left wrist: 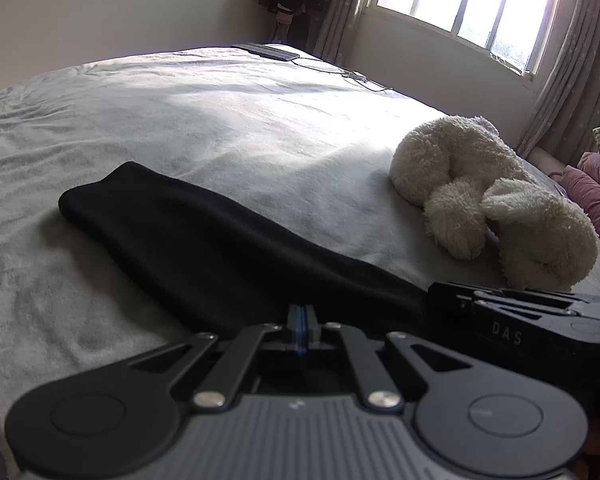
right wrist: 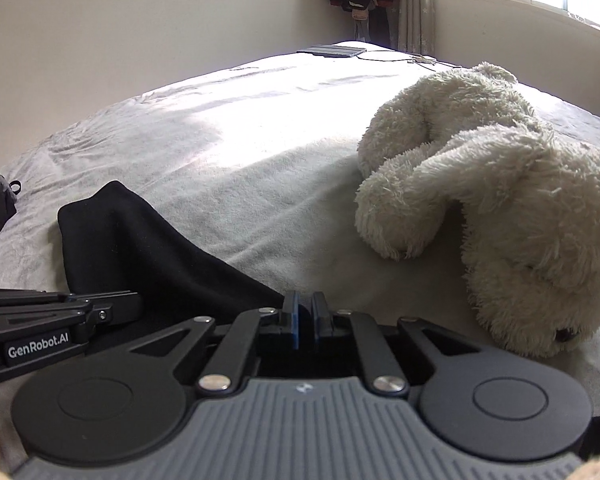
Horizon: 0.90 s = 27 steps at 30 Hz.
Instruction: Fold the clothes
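Left wrist view: the left gripper [left wrist: 303, 320] is sitting pressed together at the near edge of the black cloth [left wrist: 204, 240], which is lying flat on the bed [left wrist: 220, 120]. Beside it, the right gripper [right wrist: 305, 312] is leaving a narrow gap; whether it is pinching cloth is unclear.
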{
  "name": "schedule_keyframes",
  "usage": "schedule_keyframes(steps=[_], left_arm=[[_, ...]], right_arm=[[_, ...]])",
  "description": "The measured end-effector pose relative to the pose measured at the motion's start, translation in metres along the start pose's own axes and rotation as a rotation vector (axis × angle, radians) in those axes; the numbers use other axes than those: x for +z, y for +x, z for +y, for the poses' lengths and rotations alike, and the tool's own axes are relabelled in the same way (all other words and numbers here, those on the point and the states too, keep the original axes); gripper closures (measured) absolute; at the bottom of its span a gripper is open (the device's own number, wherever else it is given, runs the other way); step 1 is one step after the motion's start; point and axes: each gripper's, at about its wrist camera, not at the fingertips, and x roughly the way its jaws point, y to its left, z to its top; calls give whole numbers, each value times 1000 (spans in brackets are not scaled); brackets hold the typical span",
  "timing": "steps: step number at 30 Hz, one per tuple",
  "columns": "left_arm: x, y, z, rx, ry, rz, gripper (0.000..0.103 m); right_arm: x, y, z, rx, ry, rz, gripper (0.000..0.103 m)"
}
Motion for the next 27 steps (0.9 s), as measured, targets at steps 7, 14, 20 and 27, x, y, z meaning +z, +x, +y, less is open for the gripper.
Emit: schedule_keyframes(steps=[7,14,20,27], left_arm=[[2,-1,4,-29,-42,-43,100],[0,6,2,3,-23,-7,100],[3,2,0,-3,-28,-9,99],[5,-9,-22,-180,20,-37,86]], right_arm=[[10,11,11,92,21,-36,63],[12,33,26,11,-30,-7,102],[18,21,28,-4,-10,-2,85],[8,-40,6,-54,61,10,55]])
